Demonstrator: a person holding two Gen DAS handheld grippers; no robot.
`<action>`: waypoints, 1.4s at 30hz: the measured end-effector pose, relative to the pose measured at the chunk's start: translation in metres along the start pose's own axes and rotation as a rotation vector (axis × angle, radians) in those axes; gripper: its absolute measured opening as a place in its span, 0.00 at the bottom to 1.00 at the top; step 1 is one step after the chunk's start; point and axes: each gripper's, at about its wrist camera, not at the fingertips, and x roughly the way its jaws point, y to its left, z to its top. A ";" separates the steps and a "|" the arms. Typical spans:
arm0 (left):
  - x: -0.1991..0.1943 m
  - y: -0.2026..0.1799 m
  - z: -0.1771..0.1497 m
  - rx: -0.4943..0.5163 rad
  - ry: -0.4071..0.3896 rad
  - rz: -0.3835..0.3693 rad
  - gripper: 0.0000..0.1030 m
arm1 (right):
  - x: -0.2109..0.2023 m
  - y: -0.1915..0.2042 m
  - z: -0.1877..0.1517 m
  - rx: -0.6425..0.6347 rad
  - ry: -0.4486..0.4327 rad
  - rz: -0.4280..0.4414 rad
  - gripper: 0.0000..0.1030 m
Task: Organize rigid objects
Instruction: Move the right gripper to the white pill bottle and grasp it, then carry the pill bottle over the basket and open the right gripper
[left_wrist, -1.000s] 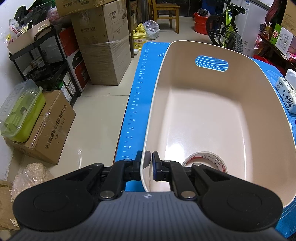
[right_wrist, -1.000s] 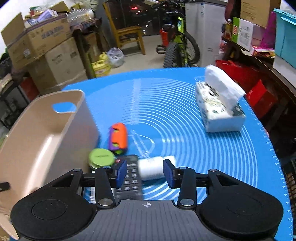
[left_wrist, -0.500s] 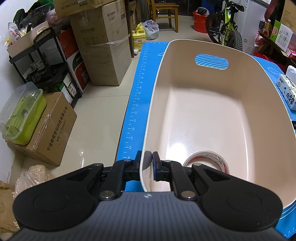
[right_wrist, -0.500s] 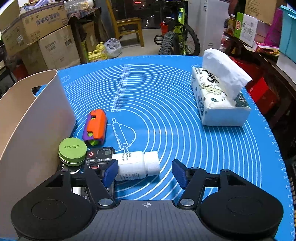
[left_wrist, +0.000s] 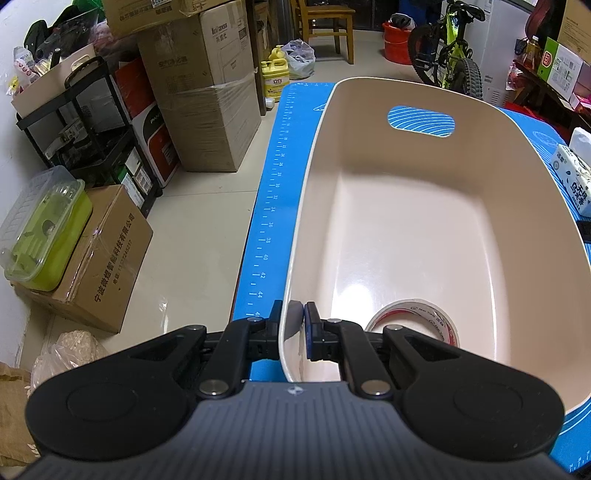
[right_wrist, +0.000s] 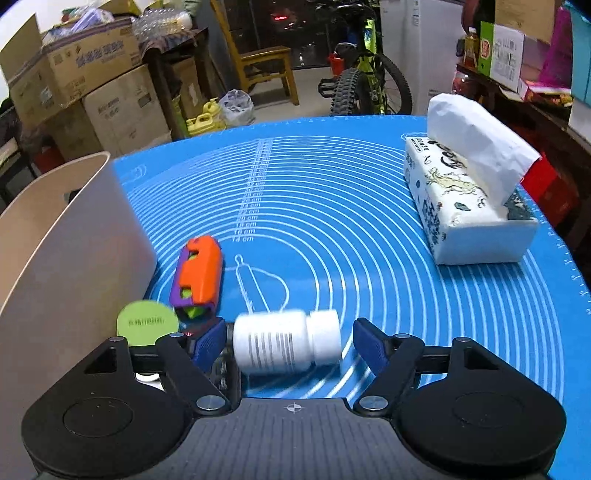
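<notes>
Left gripper (left_wrist: 293, 321) pinches the beige bin (left_wrist: 310, 173) rim; tape roll (left_wrist: 417, 317) inside. Right gripper (right_wrist: 290, 341) jaws opening around the lying white bottle (right_wrist: 284, 341), untouched; green tin (right_wrist: 146, 323), orange toy (right_wrist: 197, 273) crowd left. Open mat (right_wrist: 369, 229) far and right.

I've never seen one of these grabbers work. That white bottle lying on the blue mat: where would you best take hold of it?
Grip the bottle across its round body, coming down from above. It lies on its side, cap to the right, lengthwise between the right gripper's opening jaws, so turning the gripper to span the narrower body would likely hold better than pressing base and cap.
</notes>
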 end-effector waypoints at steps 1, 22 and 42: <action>0.000 0.000 0.000 0.001 0.001 0.000 0.12 | 0.002 0.000 0.001 0.004 -0.001 -0.002 0.77; 0.000 -0.001 -0.001 -0.002 0.002 -0.007 0.12 | -0.004 0.005 -0.009 0.011 -0.002 -0.040 0.62; 0.001 0.000 -0.001 0.000 0.004 0.002 0.12 | -0.110 0.104 0.018 -0.158 -0.283 0.172 0.62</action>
